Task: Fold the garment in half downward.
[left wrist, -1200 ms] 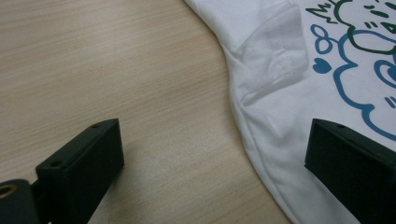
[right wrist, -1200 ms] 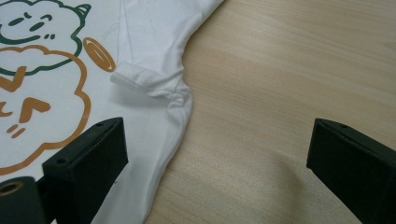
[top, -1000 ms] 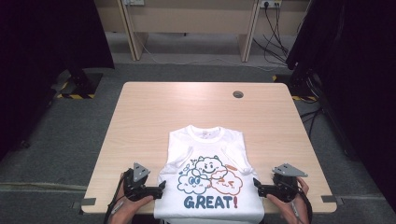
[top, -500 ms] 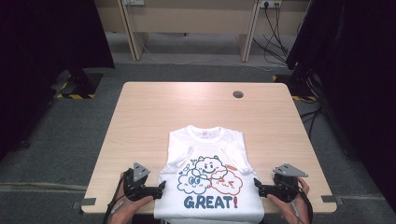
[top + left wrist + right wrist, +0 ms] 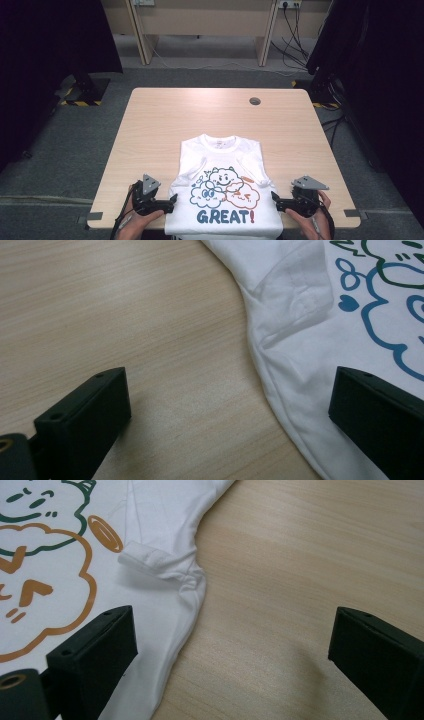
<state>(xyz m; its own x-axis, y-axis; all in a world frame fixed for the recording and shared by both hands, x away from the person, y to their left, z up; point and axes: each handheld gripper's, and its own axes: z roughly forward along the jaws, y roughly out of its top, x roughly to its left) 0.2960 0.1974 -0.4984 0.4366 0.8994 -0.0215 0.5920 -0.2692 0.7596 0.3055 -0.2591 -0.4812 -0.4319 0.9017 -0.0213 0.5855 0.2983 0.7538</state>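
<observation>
Looking along my left hand-held gripper (image 5: 225, 425), I note jaws wide, straddling the white T-shirt (image 5: 225, 190) hem; the right hand-held gripper (image 5: 235, 665) likewise. Its folded sleeve cuff (image 5: 145, 557) shows up close; the high view shows the worktop (image 5: 165, 120) and its cable hole (image 5: 255, 101) beyond.

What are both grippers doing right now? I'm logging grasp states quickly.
Left gripper: open, holding nothing, jaws astride the left edge of the white printed cotton T-shirt.
Right gripper: open, holding nothing, astride the shirt's right edge.
</observation>
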